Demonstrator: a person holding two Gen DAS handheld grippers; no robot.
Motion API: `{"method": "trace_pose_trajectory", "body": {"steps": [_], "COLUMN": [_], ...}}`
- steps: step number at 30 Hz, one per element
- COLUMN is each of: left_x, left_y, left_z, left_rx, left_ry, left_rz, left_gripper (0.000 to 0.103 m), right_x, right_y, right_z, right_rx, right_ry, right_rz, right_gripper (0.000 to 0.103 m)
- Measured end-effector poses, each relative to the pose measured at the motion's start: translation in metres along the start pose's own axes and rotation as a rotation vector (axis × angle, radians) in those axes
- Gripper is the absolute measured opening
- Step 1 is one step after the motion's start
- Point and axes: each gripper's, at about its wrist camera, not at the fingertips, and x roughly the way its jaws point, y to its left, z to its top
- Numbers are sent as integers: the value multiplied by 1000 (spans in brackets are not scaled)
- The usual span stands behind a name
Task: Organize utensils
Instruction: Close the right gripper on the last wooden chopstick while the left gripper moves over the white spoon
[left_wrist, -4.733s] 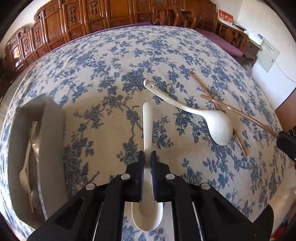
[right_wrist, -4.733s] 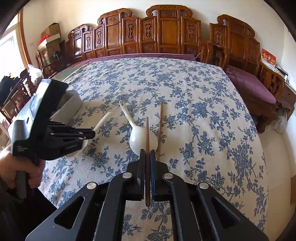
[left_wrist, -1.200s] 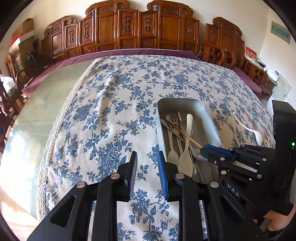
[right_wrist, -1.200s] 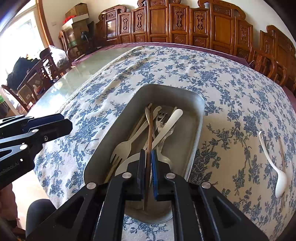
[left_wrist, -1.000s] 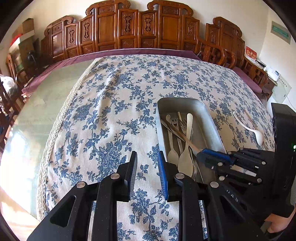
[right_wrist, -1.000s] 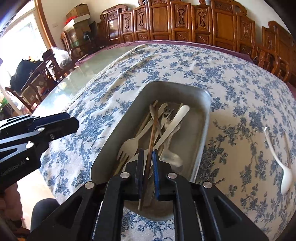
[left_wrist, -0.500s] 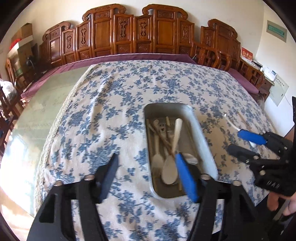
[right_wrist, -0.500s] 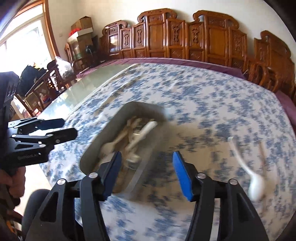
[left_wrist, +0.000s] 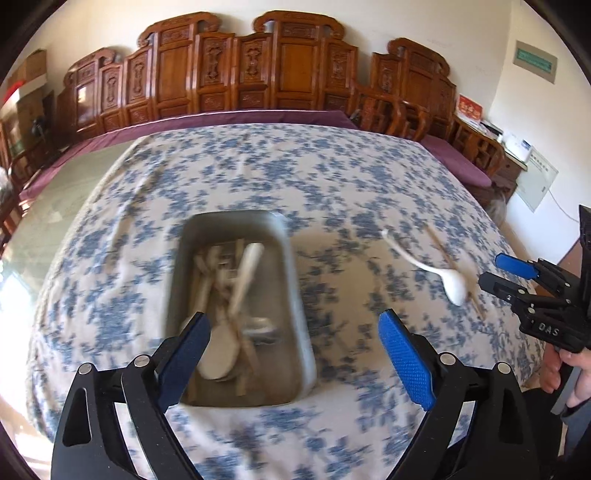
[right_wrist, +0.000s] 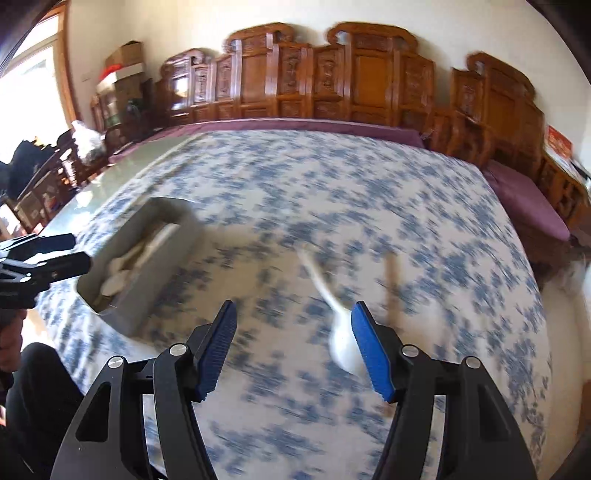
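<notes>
A grey metal tray (left_wrist: 295, 295) sits on the blue floral tablecloth and holds several utensils, among them a white spoon (left_wrist: 240, 280) and chopsticks. The tray also shows in the right wrist view (right_wrist: 159, 280). A white spoon (left_wrist: 424, 266) and a brown chopstick (left_wrist: 454, 269) lie on the cloth right of the tray; both show blurred in the right wrist view, the spoon (right_wrist: 332, 302) and the chopstick (right_wrist: 389, 280). My left gripper (left_wrist: 295, 354) is open and empty above the tray's near end. My right gripper (right_wrist: 291, 347) is open and empty, close over the spoon's bowl.
The tablecloth (left_wrist: 295, 177) covers a large table with a bare glass strip at the left (left_wrist: 48, 192). Carved wooden chairs (left_wrist: 258, 74) line the far side. The right gripper also shows at the right edge of the left wrist view (left_wrist: 517, 280).
My right gripper opened, left its chopstick in the tray and swung right towards the white spoon. My left gripper opened wider and drew back. Both views are motion-blurred.
</notes>
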Motion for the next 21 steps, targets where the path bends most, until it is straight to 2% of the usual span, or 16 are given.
{"method": "trace_pose_trajectory", "body": {"steps": [1, 3, 9, 12, 15, 21], "left_x": [4, 12, 32, 40, 45, 62], "left_y": [-10, -28, -65, -77, -87, -105], "left_z": [1, 2, 6, 8, 8, 5], "left_rx": [9, 28, 67, 76, 80, 87], "left_ry": [3, 7, 27, 43, 52, 81], "left_rz": [-9, -22, -46, -53, -61, -62], "left_gripper": [88, 88, 88, 88, 88, 88], "right_x": [1, 6, 27, 38, 46, 56], "right_y": [-9, -29, -64, -70, -67, -57], "right_z": [-4, -13, -32, -40, -48, -55], "right_rx": [13, 44, 71, 66, 36, 6], "right_ry": [5, 27, 91, 130, 165, 212], "right_rz": [-8, -19, -46, -46, -30, -4], "right_gripper": [64, 54, 36, 31, 18, 15]}}
